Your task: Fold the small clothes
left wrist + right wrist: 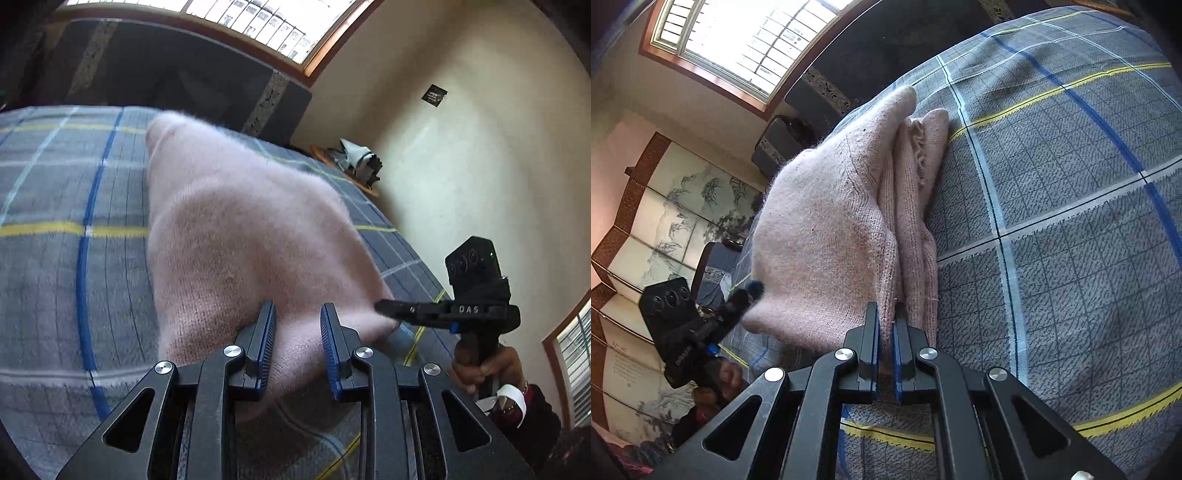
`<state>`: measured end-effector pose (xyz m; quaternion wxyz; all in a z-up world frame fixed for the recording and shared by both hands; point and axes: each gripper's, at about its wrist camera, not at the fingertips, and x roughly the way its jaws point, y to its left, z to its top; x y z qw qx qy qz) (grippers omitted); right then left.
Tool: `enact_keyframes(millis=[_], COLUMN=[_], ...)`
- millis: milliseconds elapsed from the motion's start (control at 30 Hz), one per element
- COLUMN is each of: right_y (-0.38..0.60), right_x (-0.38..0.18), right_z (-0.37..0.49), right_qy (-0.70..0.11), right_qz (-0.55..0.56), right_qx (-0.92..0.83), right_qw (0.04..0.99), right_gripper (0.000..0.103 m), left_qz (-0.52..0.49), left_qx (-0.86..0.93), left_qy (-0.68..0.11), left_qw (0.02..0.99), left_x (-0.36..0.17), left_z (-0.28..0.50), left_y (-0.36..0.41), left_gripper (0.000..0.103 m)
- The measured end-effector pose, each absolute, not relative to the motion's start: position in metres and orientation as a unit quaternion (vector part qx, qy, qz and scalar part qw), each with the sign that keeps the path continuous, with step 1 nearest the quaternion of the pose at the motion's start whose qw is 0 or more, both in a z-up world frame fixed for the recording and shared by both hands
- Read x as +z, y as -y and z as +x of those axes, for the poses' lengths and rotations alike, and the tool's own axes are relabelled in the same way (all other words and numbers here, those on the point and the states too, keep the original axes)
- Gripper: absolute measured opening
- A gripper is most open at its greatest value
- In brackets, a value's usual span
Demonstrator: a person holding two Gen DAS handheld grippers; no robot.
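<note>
A pale pink knitted garment (236, 236) lies on a grey plaid blanket (66, 258), partly lifted at its near edge. My left gripper (298, 317) has its jaws apart around a fold of the near edge, with knit between the pads. My right gripper (885, 325) is shut on the garment's (827, 236) near edge, folded layers bunched beside it. The right gripper also shows in the left wrist view (384, 307), pinching the garment's right corner. The left gripper shows in the right wrist view (750, 291) at the garment's left corner.
The plaid blanket (1071, 221) covers a bed. A dark sofa (177, 74) stands behind it under a window. A wooden stand with grey items (358, 162) sits by the cream wall. A painted folding screen (665, 206) stands at the left.
</note>
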<state>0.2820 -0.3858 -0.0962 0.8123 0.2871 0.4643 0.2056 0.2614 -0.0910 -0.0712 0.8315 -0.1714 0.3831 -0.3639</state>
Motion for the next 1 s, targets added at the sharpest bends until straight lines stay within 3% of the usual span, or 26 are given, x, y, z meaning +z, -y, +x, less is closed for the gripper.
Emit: enact_keyframes(millis=[267, 333, 400, 500, 600, 667, 1000], right_y=[0.398, 0.400, 0.395, 0.378, 0.364, 0.357, 0.367], right_x=[-0.068, -0.058, -0.053, -0.051, -0.056, -0.059, -0.070], right_z=[0.287, 0.300, 0.320, 0.353, 0.374, 0.379, 0.370], right_qy=[-0.419, -0.398, -0.399, -0.411, -0.415, -0.421, -0.407], right_qz=[0.273, 0.288, 0.280, 0.251, 0.235, 0.206, 0.201], right_qx=[0.182, 0.191, 0.185, 0.172, 0.168, 0.136, 0.120], right_qw=[0.847, 0.850, 0.853, 0.859, 0.863, 0.873, 0.883], right_gripper=[0.014, 0.017, 0.028, 0.032, 0.028, 0.009, 0.011], left_qz=[-0.225, -0.240, -0.247, -0.246, -0.252, -0.256, -0.259], left_qx=[-0.386, -0.392, -0.394, -0.394, -0.396, -0.397, -0.400], left_qy=[-0.382, -0.382, -0.382, -0.382, -0.382, -0.381, -0.382], left_qw=[0.809, 0.802, 0.798, 0.799, 0.796, 0.795, 0.792], left_x=[-0.079, -0.081, -0.082, -0.082, -0.081, -0.083, -0.082], left_z=[0.265, 0.267, 0.267, 0.267, 0.268, 0.268, 0.272], left_y=[0.074, 0.072, 0.070, 0.070, 0.068, 0.066, 0.063], left_gripper=[0.025, 0.025, 0.025, 0.025, 0.025, 0.025, 0.025])
